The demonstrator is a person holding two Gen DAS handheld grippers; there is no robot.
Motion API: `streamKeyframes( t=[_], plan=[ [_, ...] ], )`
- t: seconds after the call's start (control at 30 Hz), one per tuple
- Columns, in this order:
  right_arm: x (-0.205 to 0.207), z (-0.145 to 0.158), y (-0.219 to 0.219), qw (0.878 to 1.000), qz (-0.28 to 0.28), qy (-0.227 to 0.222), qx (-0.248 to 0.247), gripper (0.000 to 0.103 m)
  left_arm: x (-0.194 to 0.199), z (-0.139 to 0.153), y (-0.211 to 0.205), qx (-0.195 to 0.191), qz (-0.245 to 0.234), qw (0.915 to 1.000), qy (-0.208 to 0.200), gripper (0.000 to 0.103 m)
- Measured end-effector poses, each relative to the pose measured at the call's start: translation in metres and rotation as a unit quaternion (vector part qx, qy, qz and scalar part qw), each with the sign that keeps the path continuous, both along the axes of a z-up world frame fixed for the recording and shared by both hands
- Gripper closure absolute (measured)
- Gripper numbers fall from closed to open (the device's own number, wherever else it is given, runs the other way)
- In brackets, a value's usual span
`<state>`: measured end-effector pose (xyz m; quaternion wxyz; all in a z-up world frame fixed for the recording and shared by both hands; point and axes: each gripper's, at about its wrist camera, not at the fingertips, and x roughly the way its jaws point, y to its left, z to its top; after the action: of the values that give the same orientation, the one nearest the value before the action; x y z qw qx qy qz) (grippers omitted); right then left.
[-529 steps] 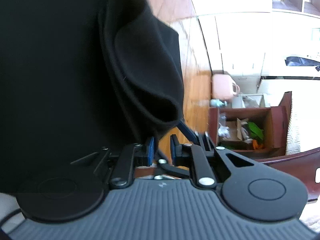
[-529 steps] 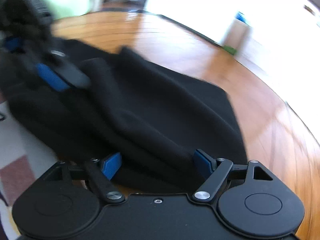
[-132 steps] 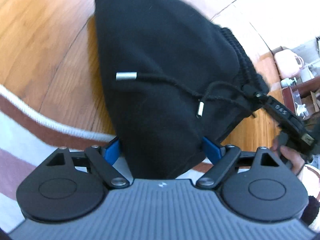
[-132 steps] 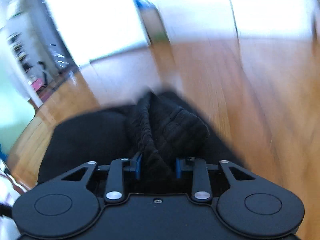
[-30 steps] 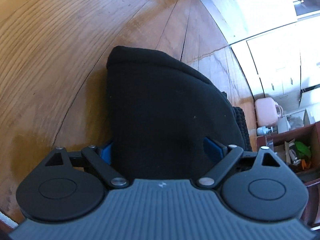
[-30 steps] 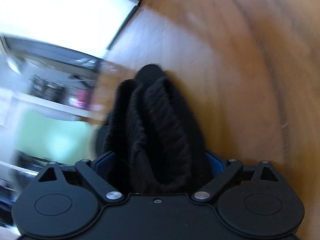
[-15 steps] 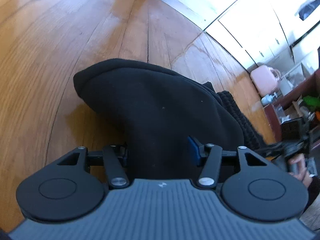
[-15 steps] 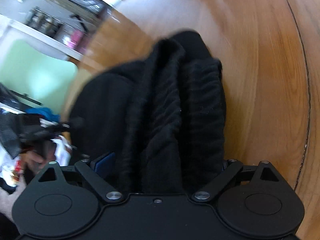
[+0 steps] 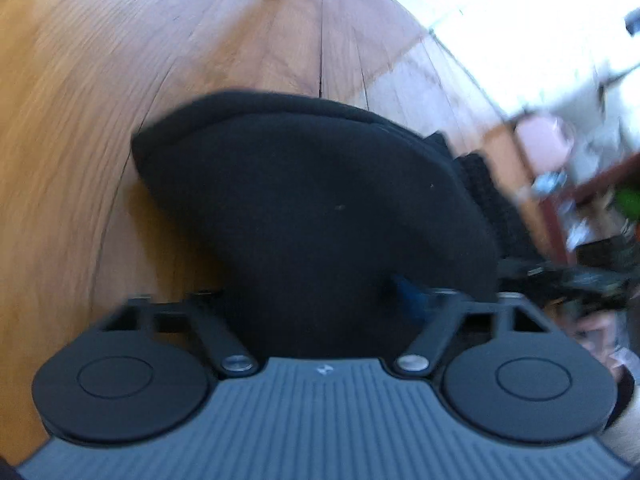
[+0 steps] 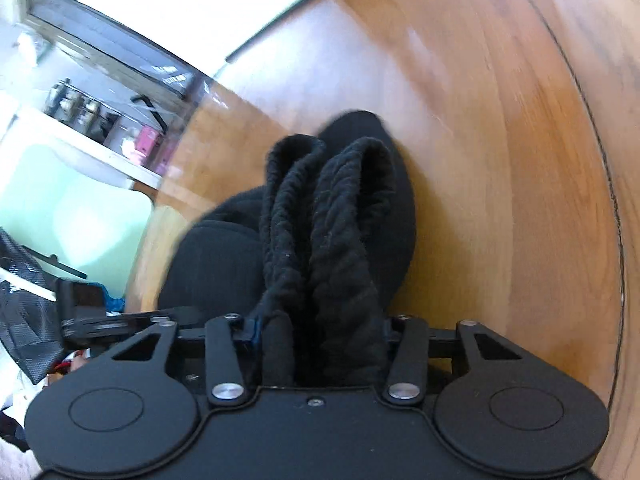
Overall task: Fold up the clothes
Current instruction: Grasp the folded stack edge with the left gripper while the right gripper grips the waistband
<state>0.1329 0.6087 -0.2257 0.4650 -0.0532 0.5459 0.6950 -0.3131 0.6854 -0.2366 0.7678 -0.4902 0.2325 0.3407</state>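
Lived-in home interior, daytime. Wood plank floor (image 9: 120, 80) runs wall to wall, warm orange-brown boards, glare near bright opening. Pink kettle-like jug (image 9: 544, 140), blurred, stands beside white cabinet doors (image 9: 540, 40). Dark red-brown wooden shelf unit (image 9: 592, 184) holds household clutter, something green among it. Opposite side: pale green panel (image 10: 72, 216), white shelf (image 10: 80, 140) carrying small jars and pink item. Black knit garment (image 10: 340, 232) lies on floor.
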Motion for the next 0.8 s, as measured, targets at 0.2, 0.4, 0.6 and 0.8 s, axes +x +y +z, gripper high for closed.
streamKeyframes(
  t=[0.2, 0.4, 0.6, 0.8],
  plan=[
    [0.009, 0.011, -0.055, 1.000, -0.013, 0.001, -0.006, 0.051, -0.009, 0.005, -0.007, -0.016, -0.029, 0.9945, -0.099, 0.050],
    [0.026, -0.009, -0.059, 0.999, -0.029, 0.015, -0.041, 0.049, -0.002, 0.006, -0.013, -0.006, -0.047, 0.9964, -0.071, 0.046],
    [-0.005, -0.024, -0.028, 0.994, -0.045, 0.014, -0.096, 0.029, -0.007, 0.006, -0.016, 0.014, -0.086, 0.9919, -0.093, 0.040],
    [-0.003, -0.027, -0.030, 0.992, -0.073, 0.036, -0.095, 0.032, -0.005, -0.019, -0.008, -0.040, -0.073, 0.9944, -0.065, 0.032]
  ],
)
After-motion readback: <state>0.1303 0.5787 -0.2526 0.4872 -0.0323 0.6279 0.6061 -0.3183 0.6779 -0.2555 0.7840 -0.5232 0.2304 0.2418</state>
